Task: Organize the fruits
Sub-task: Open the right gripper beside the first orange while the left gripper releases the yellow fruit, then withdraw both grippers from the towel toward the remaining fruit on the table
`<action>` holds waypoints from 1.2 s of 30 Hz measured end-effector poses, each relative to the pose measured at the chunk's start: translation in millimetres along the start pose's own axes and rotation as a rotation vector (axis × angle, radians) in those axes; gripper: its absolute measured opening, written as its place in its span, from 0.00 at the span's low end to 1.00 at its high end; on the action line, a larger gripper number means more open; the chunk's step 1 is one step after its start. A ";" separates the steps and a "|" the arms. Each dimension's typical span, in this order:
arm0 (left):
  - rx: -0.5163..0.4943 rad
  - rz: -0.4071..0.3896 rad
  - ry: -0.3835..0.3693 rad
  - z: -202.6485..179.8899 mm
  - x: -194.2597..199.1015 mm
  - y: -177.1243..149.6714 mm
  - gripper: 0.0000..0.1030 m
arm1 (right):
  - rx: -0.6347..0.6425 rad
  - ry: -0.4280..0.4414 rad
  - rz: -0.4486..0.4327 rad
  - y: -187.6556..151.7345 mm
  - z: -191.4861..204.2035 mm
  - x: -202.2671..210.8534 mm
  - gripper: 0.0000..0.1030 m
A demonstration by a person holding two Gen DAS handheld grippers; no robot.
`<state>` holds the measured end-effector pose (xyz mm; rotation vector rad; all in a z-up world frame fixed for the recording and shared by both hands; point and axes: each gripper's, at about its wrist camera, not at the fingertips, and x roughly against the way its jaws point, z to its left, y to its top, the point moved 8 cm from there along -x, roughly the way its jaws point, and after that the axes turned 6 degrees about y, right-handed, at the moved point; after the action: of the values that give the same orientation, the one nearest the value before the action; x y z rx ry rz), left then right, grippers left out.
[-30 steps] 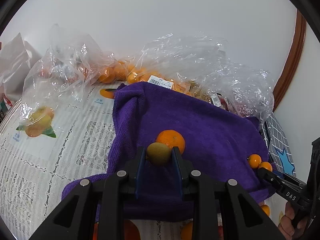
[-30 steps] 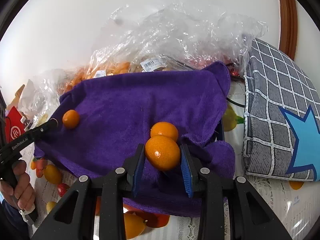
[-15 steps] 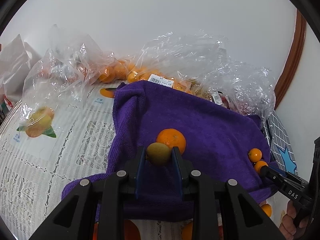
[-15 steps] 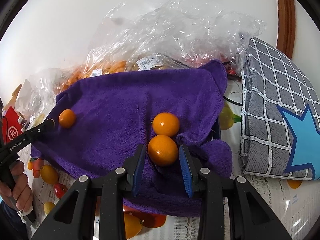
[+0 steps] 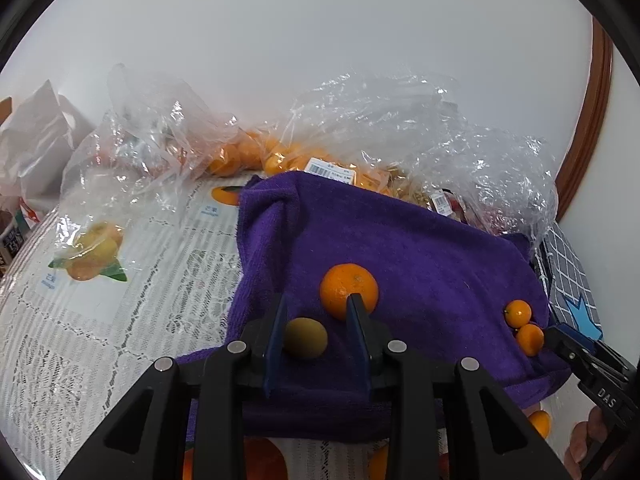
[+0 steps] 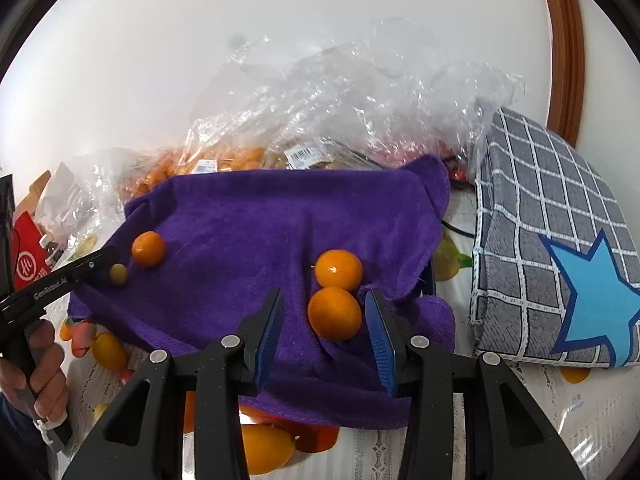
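Observation:
A purple towel [image 5: 420, 248] lies over a raised surface; it also shows in the right wrist view [image 6: 260, 224]. My left gripper [image 5: 316, 320] is open, with a small olive-green fruit [image 5: 306, 338] resting on the towel between its fingers, just before a larger orange [image 5: 349, 290]. My right gripper [image 6: 324, 312] is open around a small orange fruit [image 6: 334, 313], which rests on the towel next to a second one [image 6: 339, 270]. These two show at the towel's right edge in the left wrist view [image 5: 518, 313]. The green fruit [image 6: 118, 273] and the orange [image 6: 148, 248] show at left in the right wrist view.
Clear plastic bags of orange fruit [image 5: 248, 152] lie behind the towel against the white wall. A grey checked cushion with a blue star [image 6: 560, 248] sits right of the towel. Loose fruit [image 6: 108, 350] lies on the lace tablecloth [image 5: 100, 320] below the towel's front edge.
Both grippers have opened. The green fruit and the small orange fruit have left the fingers and now rest on the towel. The right gripper lowered its fruit beside the other small one.

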<state>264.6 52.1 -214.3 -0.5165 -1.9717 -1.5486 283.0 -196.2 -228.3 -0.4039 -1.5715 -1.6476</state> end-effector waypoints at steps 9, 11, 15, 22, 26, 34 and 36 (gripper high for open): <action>0.008 -0.051 -0.014 4.6 16.1 1.6 0.28 | -0.032 -0.046 -0.047 3.6 5.0 23.7 0.41; 0.002 -0.062 -0.003 5.7 20.1 0.9 0.28 | -0.042 -0.048 -0.033 -0.9 6.3 30.0 0.41; -0.033 -0.070 0.018 5.9 28.8 -2.2 0.28 | -0.056 -0.047 -0.006 -12.7 9.4 43.7 0.41; -0.039 -0.056 0.035 21.2 44.0 -15.0 0.28 | -0.030 -0.023 0.057 -42.0 26.5 51.5 0.41; -0.031 -0.039 0.030 31.2 52.0 -26.0 0.28 | -0.040 0.027 0.095 -59.4 35.9 47.5 0.41; -0.033 -0.049 0.010 37.1 68.0 -36.2 0.41 | -0.010 -0.003 0.173 -78.4 42.4 24.8 0.43; -0.040 -0.045 0.011 35.9 67.3 -36.7 0.42 | -0.021 -0.004 0.188 -79.6 41.0 19.5 0.44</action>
<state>183.7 74.4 -204.0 -0.4824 -1.9598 -1.6178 201.2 -171.8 -261.6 -0.5488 -1.4734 -1.5206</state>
